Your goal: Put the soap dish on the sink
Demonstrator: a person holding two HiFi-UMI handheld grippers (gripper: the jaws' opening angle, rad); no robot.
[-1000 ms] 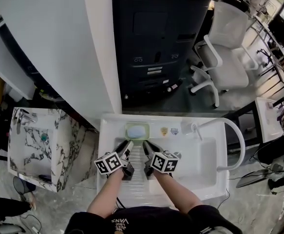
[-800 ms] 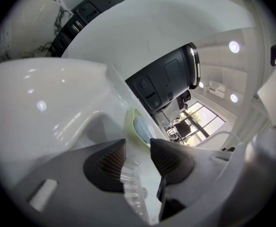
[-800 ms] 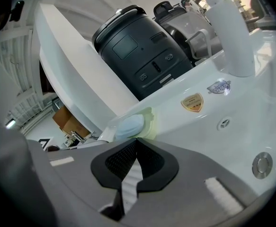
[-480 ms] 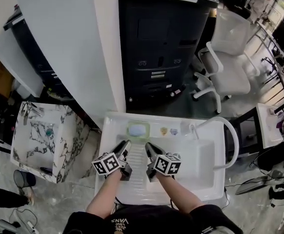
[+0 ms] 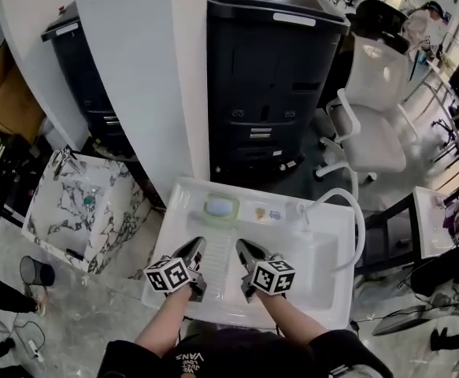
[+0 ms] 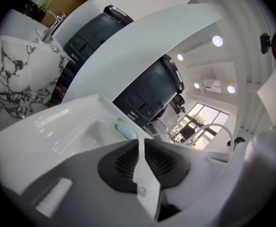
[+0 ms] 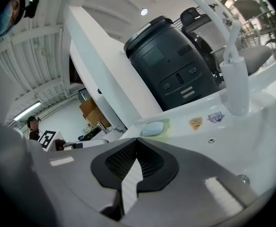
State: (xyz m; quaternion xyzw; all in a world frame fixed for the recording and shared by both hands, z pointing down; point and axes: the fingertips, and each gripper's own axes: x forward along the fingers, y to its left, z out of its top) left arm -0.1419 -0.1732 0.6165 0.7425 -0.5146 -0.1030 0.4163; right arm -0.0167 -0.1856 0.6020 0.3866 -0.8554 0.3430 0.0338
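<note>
The pale green soap dish with a blue bar of soap in it rests on the back ledge of the white sink. The dish also shows in the left gripper view and the right gripper view. Both grippers hover over the near half of the sink, pointing at the dish and well short of it. My left gripper has just been closing; only a thin slit remains between its jaws, with nothing in it. My right gripper is shut and empty.
A white faucet with a curved hose stands at the sink's back right, next to two small stickers. A white pillar and a black machine rise behind. A marble basin sits left, a white chair right.
Both grippers have drawn back from the soap dish toward the sink's near edge and risen. The dish stays on the back ledge.
</note>
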